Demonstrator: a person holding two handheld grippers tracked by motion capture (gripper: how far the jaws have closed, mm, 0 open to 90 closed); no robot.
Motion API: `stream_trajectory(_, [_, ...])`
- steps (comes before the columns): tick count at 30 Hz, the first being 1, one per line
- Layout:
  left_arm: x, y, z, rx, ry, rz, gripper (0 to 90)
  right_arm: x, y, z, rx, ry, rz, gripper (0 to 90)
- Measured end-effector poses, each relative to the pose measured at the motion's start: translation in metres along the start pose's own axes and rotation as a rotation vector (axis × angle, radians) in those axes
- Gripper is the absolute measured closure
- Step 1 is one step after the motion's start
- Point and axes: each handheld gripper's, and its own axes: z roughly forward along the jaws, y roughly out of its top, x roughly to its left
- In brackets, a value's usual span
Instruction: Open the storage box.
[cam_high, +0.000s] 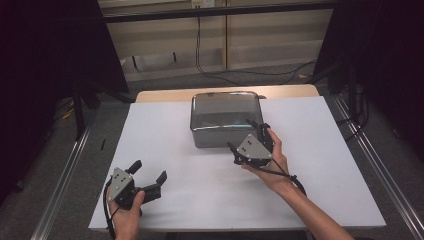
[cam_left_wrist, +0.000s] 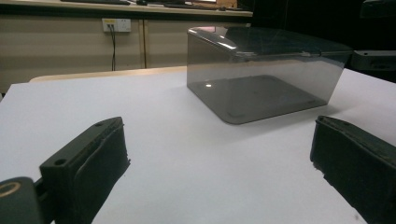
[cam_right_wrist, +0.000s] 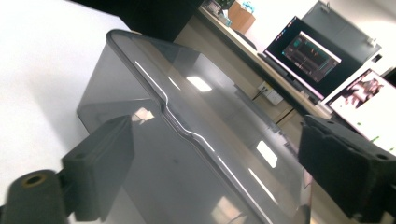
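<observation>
White board (cam_high: 310, 165) on a wooden table (cam_high: 165, 95) bears a smoky box (cam_high: 225, 117); both tongs gape empty.

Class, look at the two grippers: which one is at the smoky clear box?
The right gripper, at the box's front right corner. The left gripper sits apart, near the table's front edge.

White tabletop (cam_high: 165, 150), two monitors (cam_right_wrist: 306, 51)
</observation>
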Motion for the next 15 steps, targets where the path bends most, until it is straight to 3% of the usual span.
stream_trajectory(5, [0.0,0.0,0.0,-0.001,0.0,0.001,3.7,0.005,-0.002,0.006,0.006,-0.04,-0.152,16.3])
stream_trajectory(7, [0.0,0.0,0.0,-0.002,-0.004,0.0,3.7,0.006,-0.003,0.007,0.006,-0.045,-0.165,16.9])
stream_trajectory(10, [0.0,0.0,0.0,-0.001,-0.004,0.003,3.6,0.009,-0.002,0.009,0.008,-0.061,-0.237,19.1])
stream_trajectory(11, [0.0,0.0,0.0,-0.001,-0.005,0.003,3.6,0.011,0.0,0.011,0.006,-0.071,-0.297,21.0])
stream_trajectory(12, [0.0,0.0,0.0,-0.001,-0.004,0.003,3.6,0.011,0.0,0.011,0.006,-0.071,-0.297,21.0])
stream_trajectory(13, [0.0,0.0,0.0,-0.001,-0.003,0.003,3.6,0.012,0.001,0.011,0.003,-0.075,-0.335,22.8])
stream_trajectory(15, [0.0,0.0,0.0,-0.004,-0.001,0.001,3.6,0.017,0.002,0.013,0.011,-0.089,-0.442,26.9])
